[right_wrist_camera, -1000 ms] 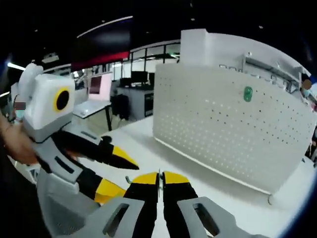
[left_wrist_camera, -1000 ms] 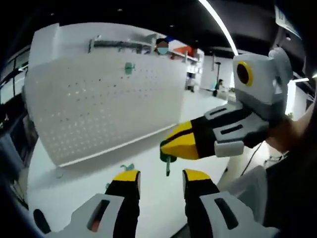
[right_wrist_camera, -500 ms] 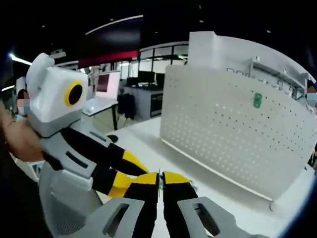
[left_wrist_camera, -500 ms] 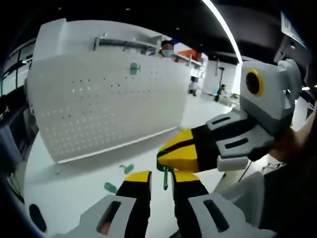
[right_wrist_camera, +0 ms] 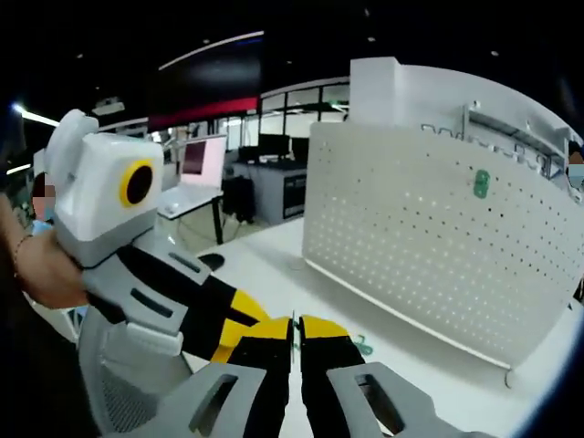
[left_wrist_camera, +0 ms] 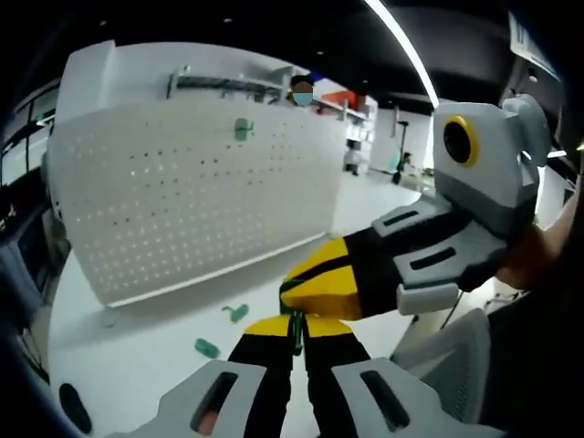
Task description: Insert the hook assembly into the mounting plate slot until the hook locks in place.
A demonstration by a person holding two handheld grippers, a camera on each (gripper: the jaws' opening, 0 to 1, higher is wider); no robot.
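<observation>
Both tools on hook, mid-air
L tool [left_wrist_camera: 294, 330] & R tool [left_wrist_camera: 297, 294] both pinch green hook [left_wrist_camera: 297, 333]; we risk dropping it w/ uneven release.

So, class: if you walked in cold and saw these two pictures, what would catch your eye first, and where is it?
First, the two yellow-tipped grippers meeting low in the left gripper view: the right gripper reaches in from the right, and a thin green hook piece sits between the left gripper's closed jaws. Behind them the white pegboard panel stands upright on the white table, one green hook near its top and two green pieces on the table.
</observation>
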